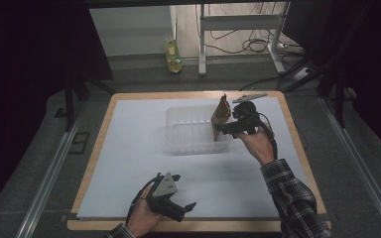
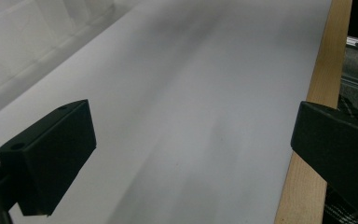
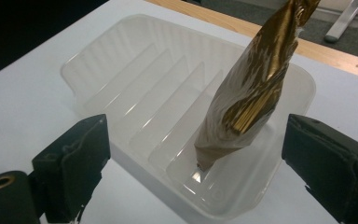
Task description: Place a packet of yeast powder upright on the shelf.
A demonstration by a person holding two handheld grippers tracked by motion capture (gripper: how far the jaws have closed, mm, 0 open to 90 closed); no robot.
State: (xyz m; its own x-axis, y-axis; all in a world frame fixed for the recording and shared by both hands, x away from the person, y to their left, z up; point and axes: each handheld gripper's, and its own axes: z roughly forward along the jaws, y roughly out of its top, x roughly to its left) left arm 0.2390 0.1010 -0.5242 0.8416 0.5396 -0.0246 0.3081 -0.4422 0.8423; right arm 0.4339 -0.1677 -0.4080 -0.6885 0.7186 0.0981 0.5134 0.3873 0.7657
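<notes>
One tray [image 3: 98,60] (ribbed), one gold packet [image 3: 249,93], two claws

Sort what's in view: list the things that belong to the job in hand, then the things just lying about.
In the job:
- gold-and-white packet, standing tilted in the tray
- clear ribbed tray
- right tool, jaws open, at the packet

Just lying about:
- bottle on the floor
- left tool, open, idle

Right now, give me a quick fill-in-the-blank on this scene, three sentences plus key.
1. The gold packet stands on its tip in the clear ____.
2. The right gripper has its jaws ____, not pressing the packet.
3. The left gripper sits over the white ____.

Missing words: tray; open; sheet
</notes>
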